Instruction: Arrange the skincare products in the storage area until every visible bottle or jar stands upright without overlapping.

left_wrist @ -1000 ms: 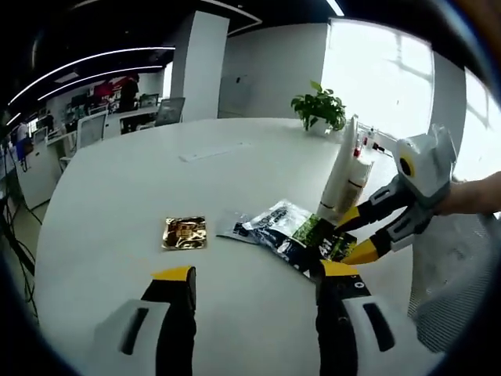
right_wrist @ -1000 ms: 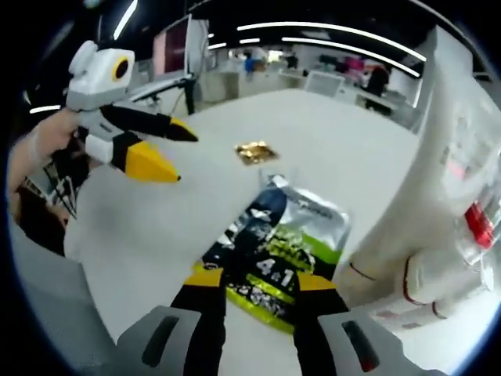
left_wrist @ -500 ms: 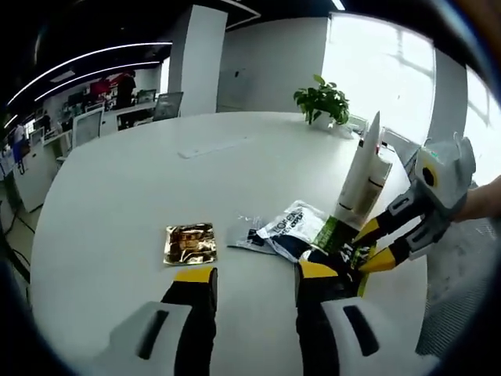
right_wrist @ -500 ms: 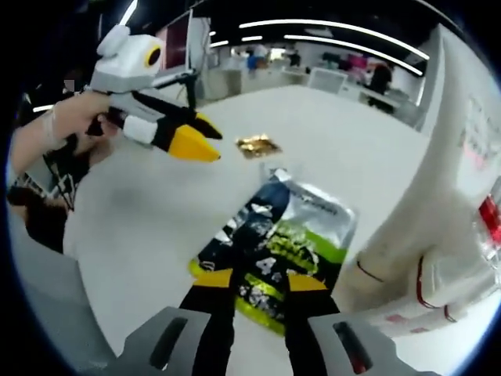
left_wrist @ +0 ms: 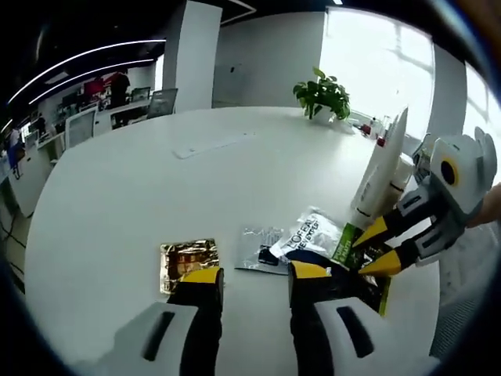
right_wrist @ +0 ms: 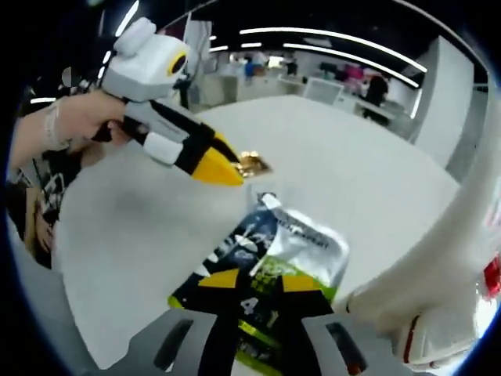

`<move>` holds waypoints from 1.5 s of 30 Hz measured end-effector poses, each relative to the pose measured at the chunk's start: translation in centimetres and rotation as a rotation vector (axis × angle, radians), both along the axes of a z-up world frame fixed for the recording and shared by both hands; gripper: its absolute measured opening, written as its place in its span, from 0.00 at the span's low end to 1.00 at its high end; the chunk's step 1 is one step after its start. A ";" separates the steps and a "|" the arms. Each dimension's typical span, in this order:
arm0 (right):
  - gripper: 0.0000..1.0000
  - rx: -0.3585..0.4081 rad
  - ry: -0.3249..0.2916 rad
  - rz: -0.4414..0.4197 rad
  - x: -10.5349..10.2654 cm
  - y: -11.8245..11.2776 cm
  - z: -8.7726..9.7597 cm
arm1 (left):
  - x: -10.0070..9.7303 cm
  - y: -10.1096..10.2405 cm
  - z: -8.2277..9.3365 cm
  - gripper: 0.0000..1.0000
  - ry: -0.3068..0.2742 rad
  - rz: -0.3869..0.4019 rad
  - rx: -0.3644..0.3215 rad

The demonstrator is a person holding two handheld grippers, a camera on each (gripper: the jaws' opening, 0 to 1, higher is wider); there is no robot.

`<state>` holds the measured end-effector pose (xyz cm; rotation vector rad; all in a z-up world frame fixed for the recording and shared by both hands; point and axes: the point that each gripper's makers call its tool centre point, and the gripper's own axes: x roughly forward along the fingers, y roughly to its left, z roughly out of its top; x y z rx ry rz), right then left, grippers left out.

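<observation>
We found the round white counter [left_wrist: 117,196] carrying a glossy black, silver and green sachet [left_wrist: 313,239] lying flat, with a small gold foil packet [left_wrist: 188,257] well to one side of it. A tall white squeeze tube [left_wrist: 381,176] stood upright just beyond the sachet, tapered end uppermost. In the right gripper view the same sachet [right_wrist: 282,251] lay directly ahead, and the white tube [right_wrist: 438,266] rose close beside it.

The left tongs [left_wrist: 249,276] hung low over the counter between the gold packet and the sachet, tips a narrow gap apart and gripping nothing. The right tongs [right_wrist: 258,279] sat over the near end of the sachet, tips also slightly apart; we could not tell whether they touched it.

A green potted plant [left_wrist: 321,92] stood at the counter's far edge.
</observation>
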<state>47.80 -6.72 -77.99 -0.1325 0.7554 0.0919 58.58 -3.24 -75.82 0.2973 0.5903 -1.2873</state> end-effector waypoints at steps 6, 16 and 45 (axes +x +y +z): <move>0.08 -0.017 -0.042 -0.022 2.0 -0.7 0.0 | 0.2 0.2 0.0 0.22 0.018 -0.001 0.003; 0.04 -0.047 -0.110 -0.055 5.3 -1.6 -0.3 | -0.5 0.5 -0.8 0.19 0.050 -0.019 0.022; 0.00 -0.103 -0.094 -0.002 7.8 -2.4 -1.1 | -1.5 -0.6 -2.2 0.16 0.150 -0.009 -0.004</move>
